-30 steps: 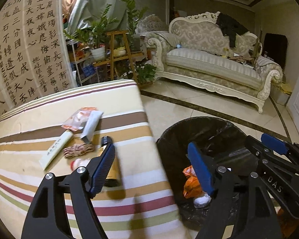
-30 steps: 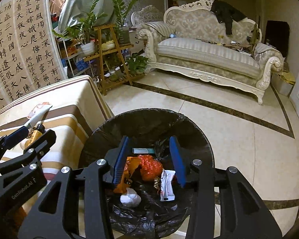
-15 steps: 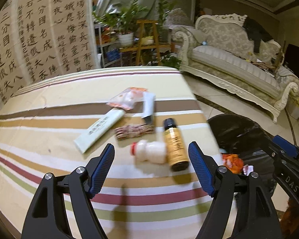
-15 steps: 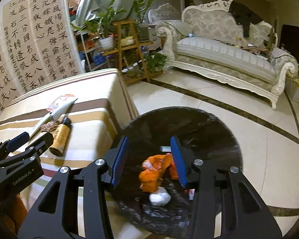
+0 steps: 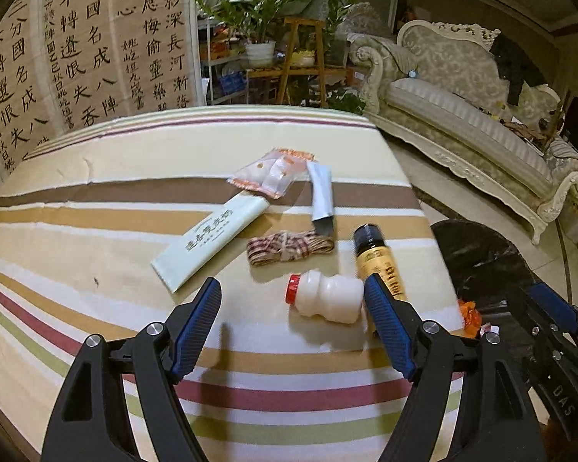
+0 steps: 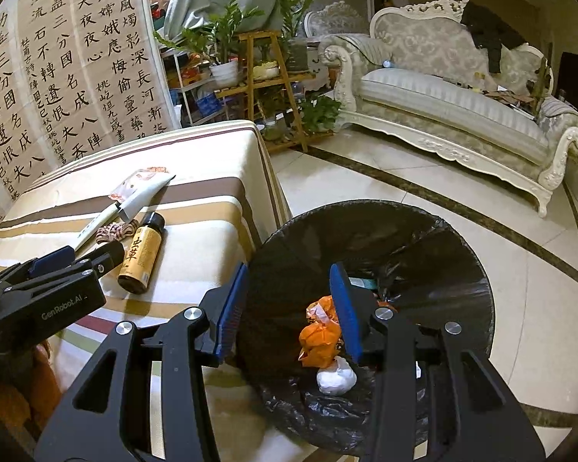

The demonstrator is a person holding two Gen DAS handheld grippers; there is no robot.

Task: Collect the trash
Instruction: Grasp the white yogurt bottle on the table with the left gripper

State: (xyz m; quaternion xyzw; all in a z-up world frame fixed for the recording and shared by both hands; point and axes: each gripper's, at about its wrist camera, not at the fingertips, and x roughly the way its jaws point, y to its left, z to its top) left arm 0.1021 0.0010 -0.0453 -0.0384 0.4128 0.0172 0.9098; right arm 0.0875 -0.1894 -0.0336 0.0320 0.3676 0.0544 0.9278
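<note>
Left gripper (image 5: 291, 308): jaws spread wide and empty, poised over the striped cloth-covered surface (image 5: 96, 200).
Nearest trash: small white plastic drink bottle with red cap (image 5: 323, 297), lying on its side between the jaws, close to the right-hand one; long axis runs across the gap, cap pointing left.
Neighbour: amber bottle with black cap (image 5: 377, 258), just beside the white bottle, partly behind the same jaw.
Right gripper (image 6: 287, 308): jaws apart, empty, above the black-lined trash bin (image 6: 424, 238).
Nearer arm: left.
</note>
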